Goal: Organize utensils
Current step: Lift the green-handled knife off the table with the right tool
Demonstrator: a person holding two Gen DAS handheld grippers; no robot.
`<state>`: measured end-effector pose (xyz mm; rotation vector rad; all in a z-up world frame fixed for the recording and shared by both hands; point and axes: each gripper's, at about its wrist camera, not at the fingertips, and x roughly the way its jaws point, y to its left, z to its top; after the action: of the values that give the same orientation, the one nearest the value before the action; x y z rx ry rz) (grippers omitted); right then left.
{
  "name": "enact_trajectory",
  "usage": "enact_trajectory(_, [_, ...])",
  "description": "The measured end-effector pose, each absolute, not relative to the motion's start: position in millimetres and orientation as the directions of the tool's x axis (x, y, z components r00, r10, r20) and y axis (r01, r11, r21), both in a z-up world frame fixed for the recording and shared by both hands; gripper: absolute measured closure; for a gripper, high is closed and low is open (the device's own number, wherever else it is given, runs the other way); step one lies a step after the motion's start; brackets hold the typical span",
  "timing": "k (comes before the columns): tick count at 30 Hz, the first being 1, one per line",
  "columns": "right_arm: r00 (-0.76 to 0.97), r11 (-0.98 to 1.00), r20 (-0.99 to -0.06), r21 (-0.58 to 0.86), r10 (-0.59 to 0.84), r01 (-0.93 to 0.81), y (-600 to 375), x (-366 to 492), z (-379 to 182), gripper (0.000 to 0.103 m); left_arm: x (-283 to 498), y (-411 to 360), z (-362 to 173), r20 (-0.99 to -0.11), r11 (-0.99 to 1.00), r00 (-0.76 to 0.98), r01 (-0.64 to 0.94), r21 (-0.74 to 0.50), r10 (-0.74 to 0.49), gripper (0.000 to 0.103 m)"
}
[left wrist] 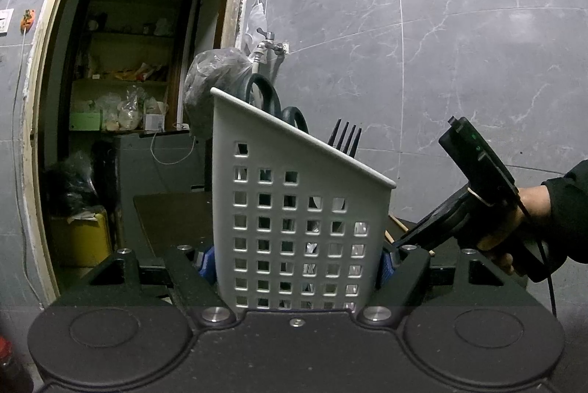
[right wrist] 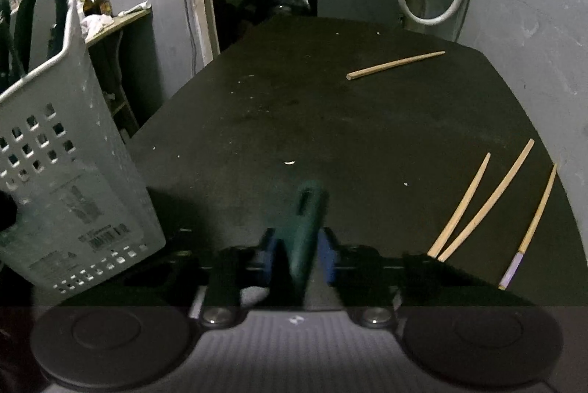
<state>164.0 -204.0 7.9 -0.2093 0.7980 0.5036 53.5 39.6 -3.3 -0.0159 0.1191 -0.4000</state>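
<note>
1. While the left gripper (left wrist: 297,260) clamps the white perforated utensil holder (left wrist: 294,209) between its blue pads, the holder stands steady and upright, seemingly so it cannot tip as items go in.
2. Closest to the right wrist camera, the right gripper (right wrist: 299,253) is clenched on a dark green utensil handle (right wrist: 307,227), which juts forward over the dark table (right wrist: 294,99), ready, I judge, to be carried left to the holder.
3. Just beyond, three chopsticks (right wrist: 481,205) lie loose on the table's right side, not yet sorted.
4. Farther back, a fourth chopstick (right wrist: 395,65) rests alone.
5. Inside the holder, scissor handles (left wrist: 262,91) and a black fork (left wrist: 347,137) poke above the rim.
</note>
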Motion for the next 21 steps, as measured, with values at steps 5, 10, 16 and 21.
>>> enact_trajectory(5, [0.601, 0.859, -0.722, -0.020, 0.342, -0.512, -201, 158, 8, 0.082, 54, 39, -3, -0.112, 0.921, 0.914, 0.387, -0.039, -0.389, 0.025])
enact_trajectory(10, [0.638, 0.846, -0.711, -0.115, 0.296, -0.521, -191, 148, 8, 0.082, 54, 39, -4, -0.114, 0.922, 0.914, 0.386, -0.039, -0.388, 0.024])
enact_trajectory(16, [0.747, 0.731, -0.645, -0.431, 0.160, -0.529, -164, 116, -1, 0.083, 54, 39, -4, -0.113, 0.922, 0.915, 0.386, -0.038, -0.388, 0.024])
enact_trajectory(21, [0.809, 0.562, -0.579, -0.637, 0.102, -0.527, -140, 86, -20, 0.083, 55, 39, -4, -0.114, 0.921, 0.914, 0.387, -0.040, -0.389, 0.025])
